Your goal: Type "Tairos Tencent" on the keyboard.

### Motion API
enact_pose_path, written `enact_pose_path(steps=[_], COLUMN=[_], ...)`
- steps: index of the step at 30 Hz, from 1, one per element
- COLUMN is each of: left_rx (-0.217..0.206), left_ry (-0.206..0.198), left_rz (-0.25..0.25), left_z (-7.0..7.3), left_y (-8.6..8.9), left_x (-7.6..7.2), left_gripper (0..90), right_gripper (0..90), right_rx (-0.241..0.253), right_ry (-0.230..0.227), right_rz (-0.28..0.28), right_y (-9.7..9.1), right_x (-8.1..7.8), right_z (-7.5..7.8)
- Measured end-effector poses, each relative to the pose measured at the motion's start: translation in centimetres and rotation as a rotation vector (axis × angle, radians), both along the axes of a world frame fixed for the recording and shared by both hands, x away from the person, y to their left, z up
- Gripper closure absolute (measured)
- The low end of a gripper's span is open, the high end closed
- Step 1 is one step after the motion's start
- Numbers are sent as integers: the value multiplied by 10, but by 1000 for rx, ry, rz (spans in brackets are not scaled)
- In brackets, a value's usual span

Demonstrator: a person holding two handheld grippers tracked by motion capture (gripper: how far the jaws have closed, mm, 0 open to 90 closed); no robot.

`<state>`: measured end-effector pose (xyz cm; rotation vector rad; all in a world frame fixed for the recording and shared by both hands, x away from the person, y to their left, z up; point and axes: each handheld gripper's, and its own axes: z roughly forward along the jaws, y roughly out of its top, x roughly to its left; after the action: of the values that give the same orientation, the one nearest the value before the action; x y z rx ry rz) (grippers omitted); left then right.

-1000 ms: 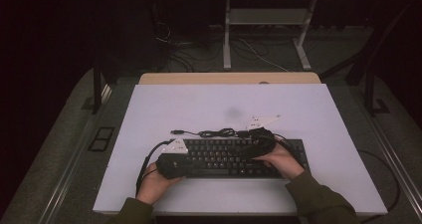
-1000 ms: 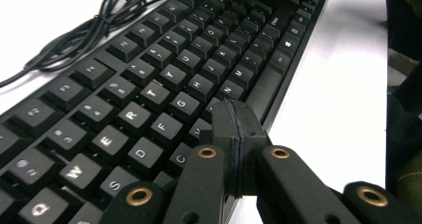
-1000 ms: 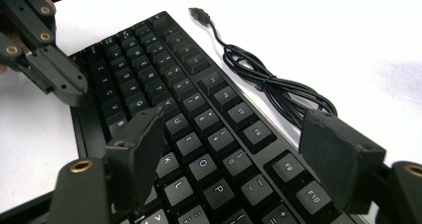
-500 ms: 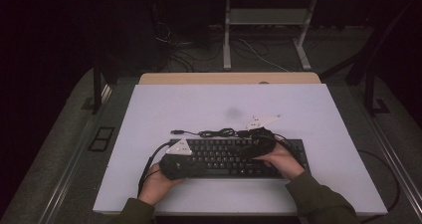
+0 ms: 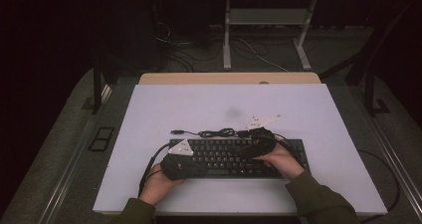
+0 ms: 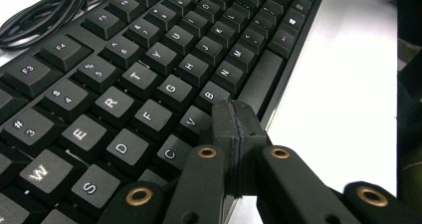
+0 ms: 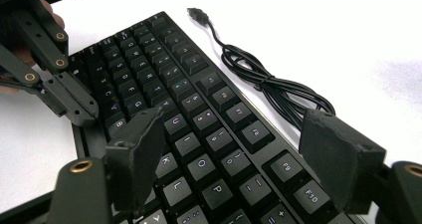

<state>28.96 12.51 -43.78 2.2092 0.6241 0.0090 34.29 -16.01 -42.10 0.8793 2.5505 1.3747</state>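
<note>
A black keyboard (image 5: 224,157) lies flat near the front of the white table (image 5: 224,104). Its bundled black cable (image 7: 259,77) rests behind it, ending in a USB plug (image 7: 196,12). My left gripper (image 6: 234,117) is shut with nothing between the jaws; its tip sits at the C and V keys, by the space bar. In the high view the left gripper (image 5: 186,165) covers the keyboard's left end. My right gripper (image 7: 236,122) stands open just above the right half of the keys, holding nothing. From above, the right gripper (image 5: 249,147) sits over the keyboard's right-centre.
Bare white table surface (image 5: 308,114) stretches behind and to both sides of the keyboard. A wooden strip (image 5: 229,78) edges the far side of the table. A metal table frame (image 5: 268,20) and floor cables (image 5: 184,50) stand beyond it in the dark.
</note>
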Motion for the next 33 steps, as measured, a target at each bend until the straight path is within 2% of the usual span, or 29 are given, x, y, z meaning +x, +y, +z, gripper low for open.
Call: enact_pose_path(steps=[5,10,16,21,26,29,33], left_rx=[-2,-33,-69,-86,-97,-101,-103], left_ry=[-1,-7,-6,-8,-19,-26,-29], left_rz=[2,18,48,71,78,85,87], left_z=[2,4,6,8,9,10,9], left_y=[1,3,6,9,11,11,11], left_x=[0,1,1,2,2,3,3], left_gripper=[887,885,805,707,587,511,421], right_gripper=[258,242,186,181,211,244,335], right_rx=[3,4,4,33,11,14,19], right_ry=[1,0,7,27,26,29,32], right_rz=[-1,-7,-7,5,11,10,12], right_y=[0,-1,-3,-6,-7,-8,-11], right_x=[0,0,1,2,2,1,0], right_z=[0,2,3,7,7,8,9])
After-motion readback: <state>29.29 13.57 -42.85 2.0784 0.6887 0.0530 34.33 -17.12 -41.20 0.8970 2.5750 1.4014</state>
